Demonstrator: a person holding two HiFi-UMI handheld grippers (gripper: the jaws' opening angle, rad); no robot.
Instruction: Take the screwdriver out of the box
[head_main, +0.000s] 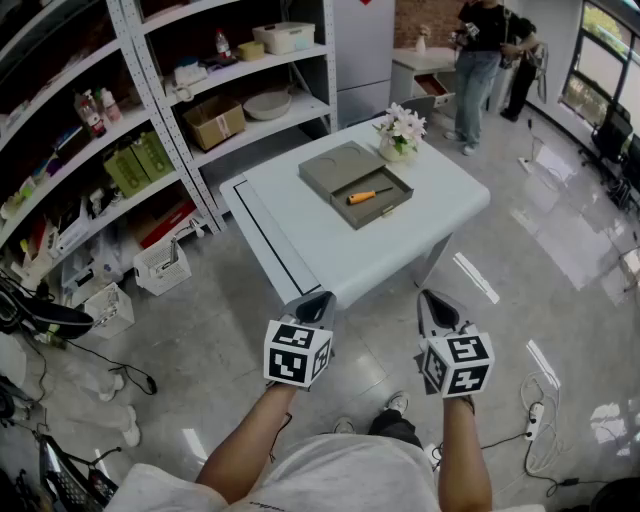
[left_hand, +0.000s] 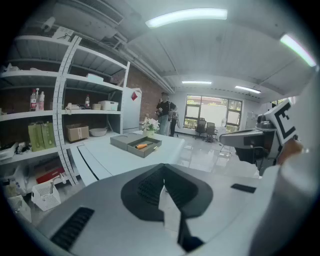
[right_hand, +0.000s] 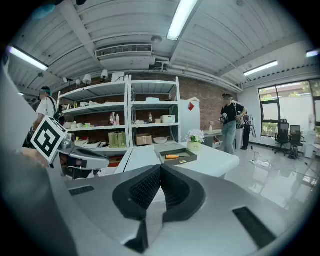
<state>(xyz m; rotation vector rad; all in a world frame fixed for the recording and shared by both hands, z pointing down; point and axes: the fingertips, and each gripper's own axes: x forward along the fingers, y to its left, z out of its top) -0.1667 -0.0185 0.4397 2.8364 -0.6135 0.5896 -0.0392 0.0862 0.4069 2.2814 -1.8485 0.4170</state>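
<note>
An orange-handled screwdriver (head_main: 368, 196) lies inside an open grey box (head_main: 372, 202) on the white table (head_main: 300, 240); the box's lid (head_main: 335, 166) lies beside it. The same screwdriver (left_hand: 141, 146) (right_hand: 172, 157) shows far ahead in both gripper views. My left gripper (head_main: 318, 303) and right gripper (head_main: 437, 305) hang side by side in front of the table's near edge, well short of the box. Both are shut with nothing between the jaws.
A pot of white flowers (head_main: 399, 131) stands behind the box. Metal shelving (head_main: 150, 90) with boxes and bottles fills the left. Baskets (head_main: 162, 264) and cables sit on the floor. Two people (head_main: 478, 60) stand at the far right by a desk.
</note>
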